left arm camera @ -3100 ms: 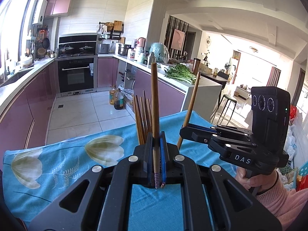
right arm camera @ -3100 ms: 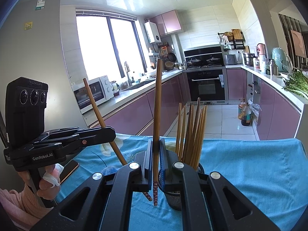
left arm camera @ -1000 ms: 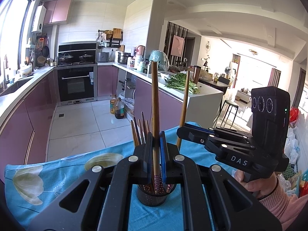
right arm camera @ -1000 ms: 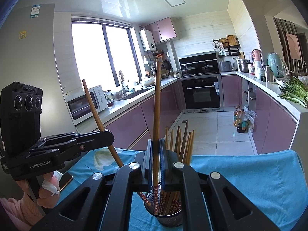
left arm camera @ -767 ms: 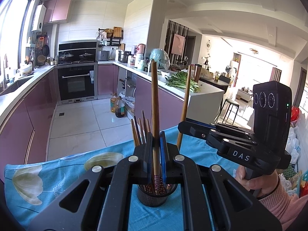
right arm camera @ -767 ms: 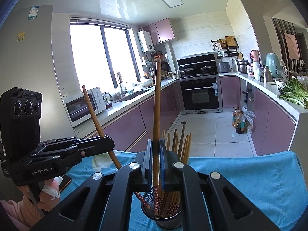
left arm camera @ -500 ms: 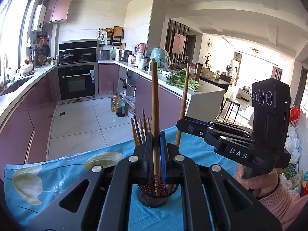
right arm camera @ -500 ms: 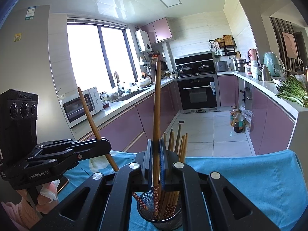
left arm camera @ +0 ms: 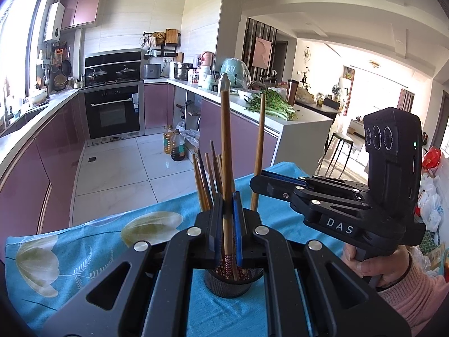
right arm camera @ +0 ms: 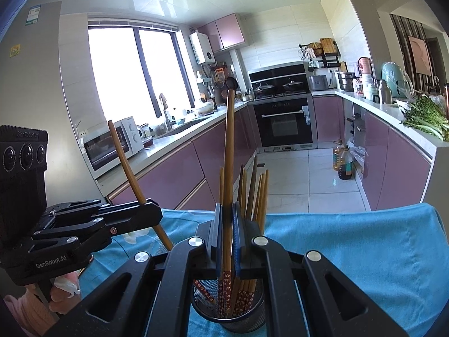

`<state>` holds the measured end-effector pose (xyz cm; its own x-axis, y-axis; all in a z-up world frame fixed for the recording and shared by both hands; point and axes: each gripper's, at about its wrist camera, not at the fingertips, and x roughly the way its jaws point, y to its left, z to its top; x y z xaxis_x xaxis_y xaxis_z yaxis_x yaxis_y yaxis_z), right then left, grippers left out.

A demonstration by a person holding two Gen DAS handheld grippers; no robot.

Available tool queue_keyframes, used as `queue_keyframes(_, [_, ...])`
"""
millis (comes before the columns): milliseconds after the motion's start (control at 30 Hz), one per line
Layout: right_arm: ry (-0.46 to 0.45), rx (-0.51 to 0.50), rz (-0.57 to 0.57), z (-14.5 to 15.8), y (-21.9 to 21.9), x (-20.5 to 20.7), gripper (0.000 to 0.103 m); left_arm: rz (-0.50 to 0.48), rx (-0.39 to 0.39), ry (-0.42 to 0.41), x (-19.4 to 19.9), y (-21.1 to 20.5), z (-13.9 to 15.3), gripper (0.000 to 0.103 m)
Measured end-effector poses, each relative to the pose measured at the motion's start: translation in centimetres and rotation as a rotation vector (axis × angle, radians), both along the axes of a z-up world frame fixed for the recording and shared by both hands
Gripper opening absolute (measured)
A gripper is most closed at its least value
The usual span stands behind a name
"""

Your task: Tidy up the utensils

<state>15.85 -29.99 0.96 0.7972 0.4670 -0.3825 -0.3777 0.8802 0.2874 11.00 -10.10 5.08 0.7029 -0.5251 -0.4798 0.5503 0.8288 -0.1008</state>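
A black mesh holder (right arm camera: 244, 318) with several wooden chopsticks (right arm camera: 254, 193) stands on the blue cloth. It also shows in the left wrist view (left arm camera: 227, 283). My left gripper (left arm camera: 228, 213) is shut on one upright chopstick (left arm camera: 226, 140) whose patterned end reaches into the holder. My right gripper (right arm camera: 226, 221) is shut on another chopstick (right arm camera: 228, 151), its patterned end inside the holder too. Each gripper shows in the other's view: the right gripper (left arm camera: 261, 181) from the left, the left gripper (right arm camera: 153, 216) from the right.
The blue flowered cloth (left arm camera: 84, 241) covers the table. Behind it lie the kitchen floor, purple cabinets, an oven (left arm camera: 113, 111) and a counter with greens (left arm camera: 272, 106). Oil bottles (left arm camera: 175, 146) stand on the floor.
Both grippers have lowered their chopsticks over the last three seconds, so the patterned ends now sit inside the holder. Both stay shut.
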Motion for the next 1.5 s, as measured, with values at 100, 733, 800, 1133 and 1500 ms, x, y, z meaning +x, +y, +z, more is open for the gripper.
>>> queue_keyframes(100, [0.016,-0.003,0.006,-0.6,0.2,0.1,0.006,-0.006,0.012,0.015,-0.2,0.0,-0.2,0.008])
queue_keyframes(733, [0.106,-0.041,0.014,-3.3,1.4,0.8,0.006,-0.021,0.094,0.110,0.7,-0.6,-2.2,0.008])
queue_keyframes(800, [0.114,-0.042,0.015,-3.4,1.4,0.9,0.006,-0.015,0.102,0.122,1.1,-0.8,-2.6,0.008])
queue_keyframes(1133, [0.144,-0.026,-0.004,-4.3,0.7,1.3,0.008,-0.008,0.092,0.167,2.9,-0.6,-4.1,0.010])
queue_keyframes(1500, [0.058,-0.096,-0.031,-4.1,1.3,-2.3,0.067,0.176,0.044,0.027,-0.3,3.6,-4.2,0.065])
